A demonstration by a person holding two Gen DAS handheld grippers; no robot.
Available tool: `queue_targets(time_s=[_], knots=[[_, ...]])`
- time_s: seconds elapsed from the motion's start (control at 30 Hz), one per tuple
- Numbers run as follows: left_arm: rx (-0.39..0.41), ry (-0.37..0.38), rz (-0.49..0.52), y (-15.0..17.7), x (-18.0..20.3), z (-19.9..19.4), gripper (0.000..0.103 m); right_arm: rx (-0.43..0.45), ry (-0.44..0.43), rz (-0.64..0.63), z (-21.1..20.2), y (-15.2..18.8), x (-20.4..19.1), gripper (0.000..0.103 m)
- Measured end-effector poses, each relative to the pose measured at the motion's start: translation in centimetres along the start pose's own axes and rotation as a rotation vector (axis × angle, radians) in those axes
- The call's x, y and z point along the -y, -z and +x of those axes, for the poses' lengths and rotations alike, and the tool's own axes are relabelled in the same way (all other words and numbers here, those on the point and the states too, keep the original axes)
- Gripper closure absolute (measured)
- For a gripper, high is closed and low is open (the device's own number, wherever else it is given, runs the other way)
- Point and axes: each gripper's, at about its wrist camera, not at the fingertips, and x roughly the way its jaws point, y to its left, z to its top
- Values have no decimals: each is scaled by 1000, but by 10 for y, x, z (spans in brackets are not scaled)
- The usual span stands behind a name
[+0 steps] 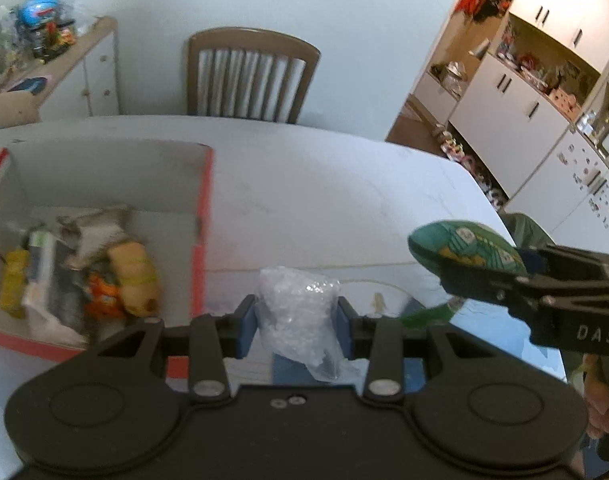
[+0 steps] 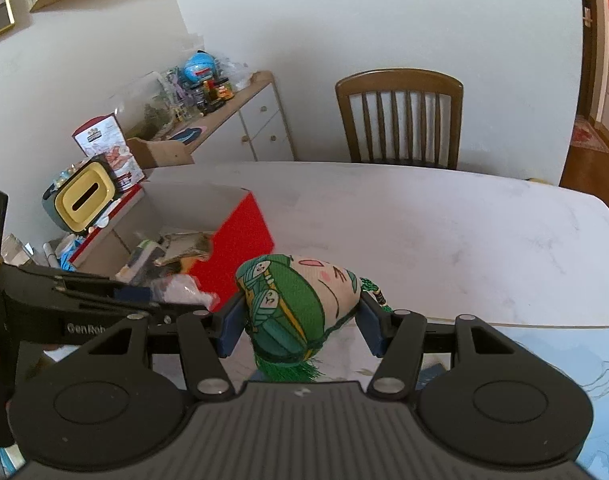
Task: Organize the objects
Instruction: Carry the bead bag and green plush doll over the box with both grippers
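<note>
- While both are held above the white table (image 2: 444, 220), the left gripper (image 1: 297, 322) clamps a clear plastic bag (image 1: 300, 304), right of the red box (image 1: 202, 216).
- The right gripper (image 2: 300, 320) grips a green plush doll (image 2: 300, 304) near the box's right wall.

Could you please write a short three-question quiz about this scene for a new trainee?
1. True or false: the left gripper is shut on a crumpled clear plastic bag.
2. The right gripper holds: A) a yellow bottle, B) a green and cream stuffed cloth pouch with a tassel, C) nothing.
3. Fill in: the open red cardboard box stands on the white marble ____.

Key: 1 true; 2 B; 3 table.
</note>
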Motion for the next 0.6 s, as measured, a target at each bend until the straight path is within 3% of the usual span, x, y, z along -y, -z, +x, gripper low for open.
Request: queue_targets(time_s=[0.6], knots=[[40,-60,-53,-27,-121,-43,65,28,-5,-65,43,-38,-118,45]])
